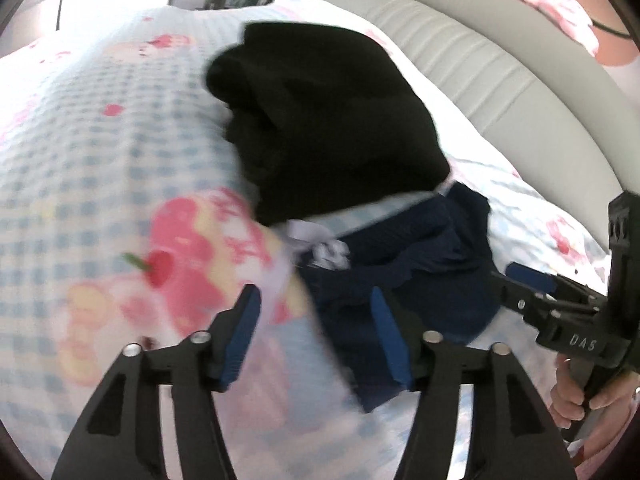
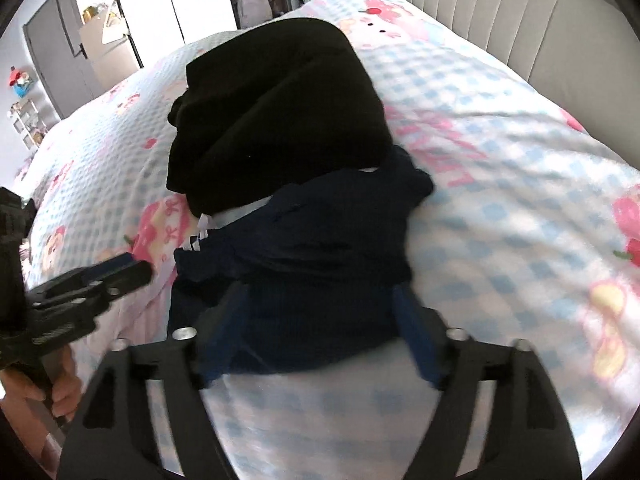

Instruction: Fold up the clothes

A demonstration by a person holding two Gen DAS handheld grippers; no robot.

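Note:
A folded black garment (image 1: 328, 132) (image 2: 280, 112) lies on the bed. A folded navy garment (image 1: 420, 260) (image 2: 320, 240) with a white label lies against its near edge. My left gripper (image 1: 316, 336) hovers open over the navy garment's left edge and the sheet, with nothing pinched between its blue pads. My right gripper (image 2: 320, 332) stands open and wide above the near part of the navy garment, its pads off the cloth. Each gripper also shows in the other's view: the right gripper (image 1: 528, 280) beside the navy garment's right side, the left gripper (image 2: 120, 268) at its left side.
The bed sheet (image 1: 100, 160) (image 2: 500, 184) is blue-and-white check with pink cartoon prints. A grey padded headboard (image 1: 500, 72) (image 2: 520, 20) runs along the far side. A hand (image 1: 576, 392) (image 2: 60, 392) grips each handle. A grey door (image 2: 60, 60) and shelves stand beyond the bed.

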